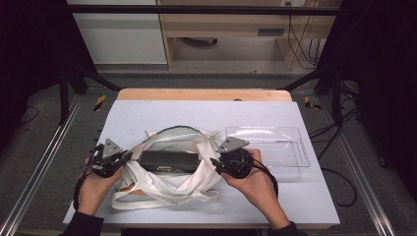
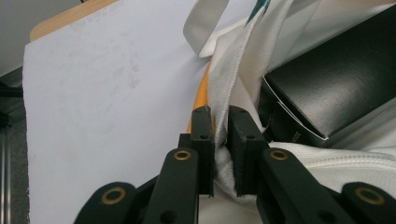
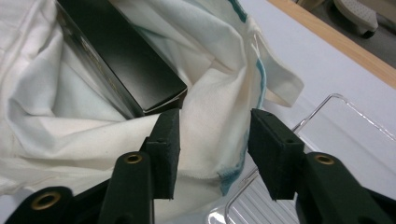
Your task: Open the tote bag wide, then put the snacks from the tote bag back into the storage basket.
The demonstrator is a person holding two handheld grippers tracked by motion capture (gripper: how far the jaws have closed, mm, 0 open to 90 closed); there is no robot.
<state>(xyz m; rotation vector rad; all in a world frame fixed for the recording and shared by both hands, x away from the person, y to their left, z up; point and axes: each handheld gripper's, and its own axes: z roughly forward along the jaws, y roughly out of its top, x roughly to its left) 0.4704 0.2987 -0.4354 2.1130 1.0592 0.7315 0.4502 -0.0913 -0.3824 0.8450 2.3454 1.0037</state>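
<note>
Dark sleeves (image 1: 83,223); each black claw (image 2: 221,122) has brass-ringed screws, a grey three-cornered plate (top-mounted) and a black cable.

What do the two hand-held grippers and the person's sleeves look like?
Both the left gripper and the right gripper are black, each with a grey three-cornered plate on top and a trailing black cable. Their jaws have flat black pads and brass-coloured rivets. The sleeves are dark.
</note>
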